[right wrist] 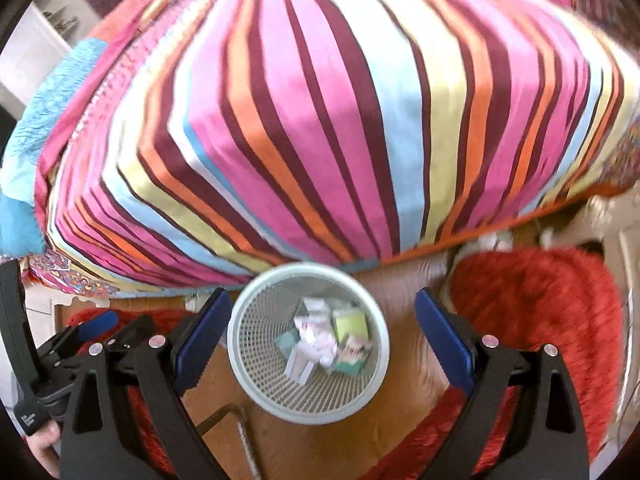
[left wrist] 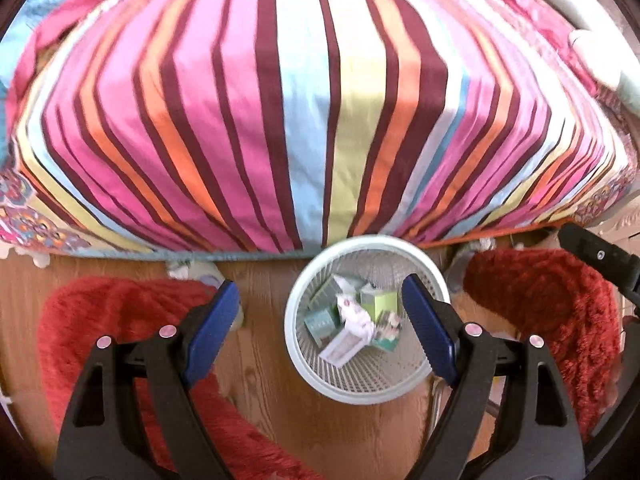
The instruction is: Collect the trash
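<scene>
A round white mesh waste basket stands on the wooden floor at the foot of a bed. Inside lie crumpled white paper and small green and white cartons. My left gripper hangs high above the basket and points steeply down. It is open, its blue pads wide apart, with nothing between them. In the right wrist view the same basket with its trash lies below my right gripper, also open and holding nothing. The left gripper's fingers show at the lower left, with a hand on its handle.
A bed with a striped pink, orange, blue and maroon cover fills the upper half of both views. Red shaggy rugs lie on the wooden floor left and right of the basket. A thin metal rod lies near the basket.
</scene>
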